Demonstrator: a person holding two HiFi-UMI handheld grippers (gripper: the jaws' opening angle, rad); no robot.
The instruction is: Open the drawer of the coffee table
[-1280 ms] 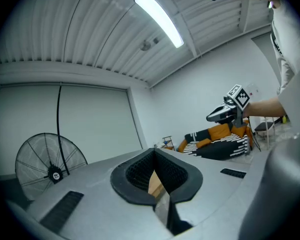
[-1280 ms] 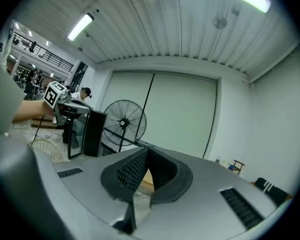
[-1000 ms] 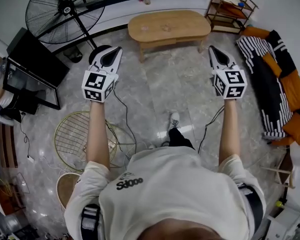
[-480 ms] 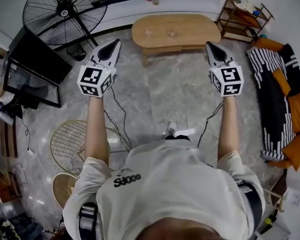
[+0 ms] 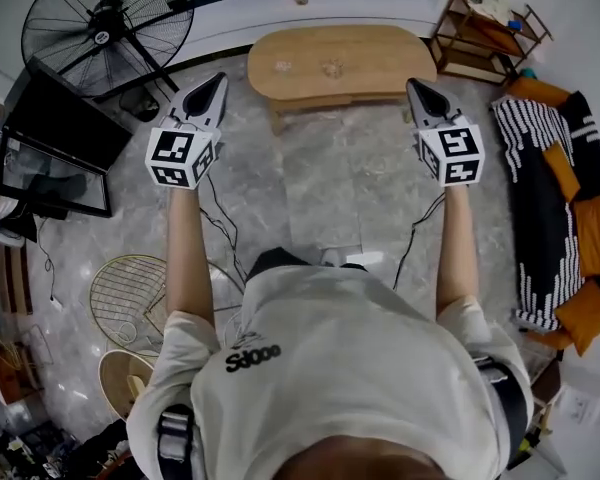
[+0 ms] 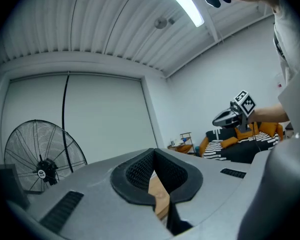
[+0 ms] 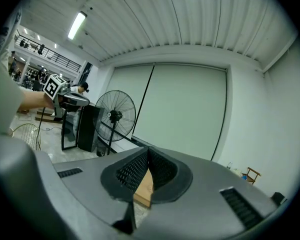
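The oval wooden coffee table (image 5: 335, 63) stands on the marble floor ahead of me at the top of the head view. Its drawer front faces me under the top, too small to tell open from shut. My left gripper (image 5: 217, 77) is held out level at the table's left end, jaws shut and empty. My right gripper (image 5: 412, 84) points at the table's right end, also shut and empty. Both are short of the table. A sliver of the table (image 6: 158, 199) shows through the left jaws and the table (image 7: 142, 189) through the right.
A large black floor fan (image 5: 98, 28) stands at the left with a black TV stand (image 5: 50, 143) beside it. A sofa with striped and orange covers (image 5: 555, 188) lines the right. A small wooden shelf (image 5: 485, 33) sits at the far right corner. A wire grille (image 5: 145, 293) lies on the floor.
I have walked toward the coffee table. Both grippers have come forward and now flank its ends. Jaws stay shut.
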